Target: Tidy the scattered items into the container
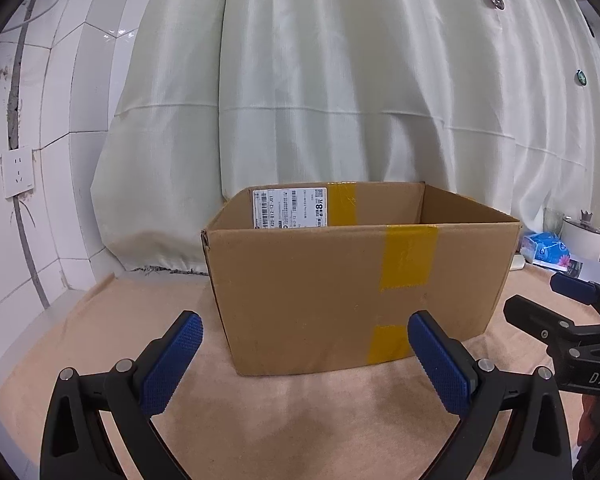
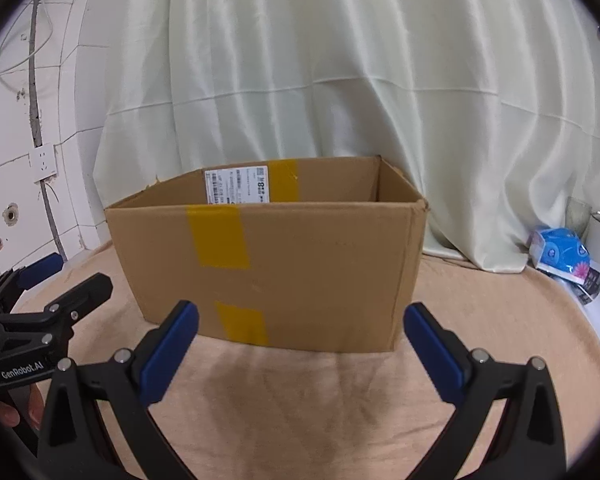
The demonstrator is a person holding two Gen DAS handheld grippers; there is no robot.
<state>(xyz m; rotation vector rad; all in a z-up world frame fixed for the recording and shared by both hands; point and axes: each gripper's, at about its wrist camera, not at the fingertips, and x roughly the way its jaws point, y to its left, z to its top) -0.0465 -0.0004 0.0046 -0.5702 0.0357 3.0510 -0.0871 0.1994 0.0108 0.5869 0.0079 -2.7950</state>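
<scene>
An open brown cardboard box [image 1: 320,288] with yellow tape strips and a white shipping label stands on a beige cloth; it also shows in the right wrist view [image 2: 320,272]. What lies inside it is hidden. My left gripper [image 1: 305,334] is open and empty, just in front of the box's near wall. My right gripper [image 2: 301,323] is open and empty, also just in front of the box. Each gripper shows at the edge of the other's view: the right gripper [image 1: 540,296] and the left gripper [image 2: 76,276]. No scattered items show on the cloth.
A pale curtain [image 1: 340,100] hangs behind the box. A tiled wall with a socket [image 1: 18,172] is at the left. A blue patterned pack [image 2: 562,254], a glass and a white pot stand at the far right beyond the cloth [image 2: 300,400].
</scene>
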